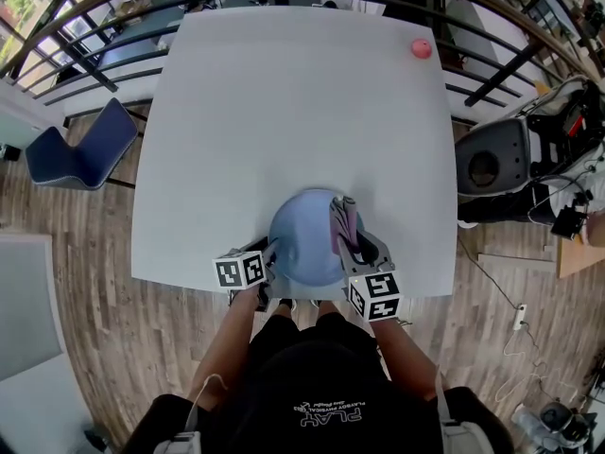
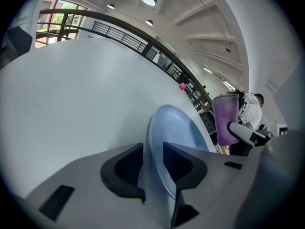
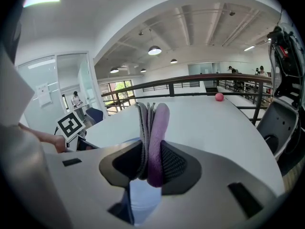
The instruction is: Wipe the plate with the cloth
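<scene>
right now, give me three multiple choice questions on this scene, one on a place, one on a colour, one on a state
1. Where on the table is the pink ball?
A. near the far right corner
B. in the middle
C. at the near left edge

2. What colour is the plate?
A. red
B. light blue
C. green

3. What is the right claw doing?
A. standing open and empty
B. shut on the cloth
C. shut on a cup

Answers: 1 A, the head view shows it by the far right corner. 2 B, every view shows it light blue. 3 B, the right gripper view shows the folds pinched between the pads.
</scene>
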Demonstrator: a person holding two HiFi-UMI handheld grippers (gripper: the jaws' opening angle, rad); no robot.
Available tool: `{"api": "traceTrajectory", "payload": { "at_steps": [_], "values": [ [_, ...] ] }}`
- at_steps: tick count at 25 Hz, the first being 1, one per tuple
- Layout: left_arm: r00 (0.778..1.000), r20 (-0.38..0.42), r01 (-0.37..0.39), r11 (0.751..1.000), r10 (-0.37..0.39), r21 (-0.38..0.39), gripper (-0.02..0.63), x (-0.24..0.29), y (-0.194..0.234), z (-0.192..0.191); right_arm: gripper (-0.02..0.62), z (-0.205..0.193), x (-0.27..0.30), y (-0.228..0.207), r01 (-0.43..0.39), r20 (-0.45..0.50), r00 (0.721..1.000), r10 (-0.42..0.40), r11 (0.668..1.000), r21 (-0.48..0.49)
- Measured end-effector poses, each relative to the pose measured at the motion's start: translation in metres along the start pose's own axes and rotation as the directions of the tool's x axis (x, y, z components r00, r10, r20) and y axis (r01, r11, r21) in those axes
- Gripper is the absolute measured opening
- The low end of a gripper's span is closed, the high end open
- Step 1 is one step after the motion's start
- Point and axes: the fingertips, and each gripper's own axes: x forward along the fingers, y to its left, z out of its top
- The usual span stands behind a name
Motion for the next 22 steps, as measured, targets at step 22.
{"api": "traceTrajectory", "payload": {
  "at_steps": [22],
  "values": [
    [0.946, 0.313, 0.014, 0.973, -0.088, 0.23, 0.012, -0.098, -0.062, 0.133, 0.115, 0.109, -0.016, 0.034, -0.003, 0.221, 0.975, 0.035, 0.99, -0.142]
  ]
}}
